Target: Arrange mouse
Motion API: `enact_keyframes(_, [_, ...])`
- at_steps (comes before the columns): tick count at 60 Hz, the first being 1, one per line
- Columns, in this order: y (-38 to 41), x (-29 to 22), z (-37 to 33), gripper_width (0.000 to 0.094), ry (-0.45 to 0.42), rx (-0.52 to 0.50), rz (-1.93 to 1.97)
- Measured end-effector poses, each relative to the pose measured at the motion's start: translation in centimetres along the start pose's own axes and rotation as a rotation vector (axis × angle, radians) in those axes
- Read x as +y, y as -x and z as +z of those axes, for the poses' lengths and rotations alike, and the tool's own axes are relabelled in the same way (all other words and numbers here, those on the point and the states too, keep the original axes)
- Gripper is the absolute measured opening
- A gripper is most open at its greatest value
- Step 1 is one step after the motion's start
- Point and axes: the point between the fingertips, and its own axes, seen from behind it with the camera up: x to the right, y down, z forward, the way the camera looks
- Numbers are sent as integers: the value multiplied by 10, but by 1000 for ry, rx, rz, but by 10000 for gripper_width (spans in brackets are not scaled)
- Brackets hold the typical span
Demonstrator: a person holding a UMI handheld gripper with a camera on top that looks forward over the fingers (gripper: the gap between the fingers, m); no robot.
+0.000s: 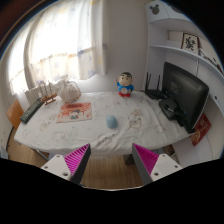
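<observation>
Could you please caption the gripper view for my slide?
Open claw faces the desk, mouse lying beyond its fingers.

White desk (100, 132) here, pretty cluttered. A pale blue mouse (111, 122) sits near the middle, an orange booklet (74, 112) to one side, a monitor (185, 95) at the far end, and a blue figure (125, 86) at the back edge.
</observation>
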Motion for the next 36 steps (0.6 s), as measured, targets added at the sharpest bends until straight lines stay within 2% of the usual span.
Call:
enact_keyframes(26, [4,-6,81,857,-68,-46,-23])
enact_keyframes(36, [-5,-8,135,857,-101,-12,-71])
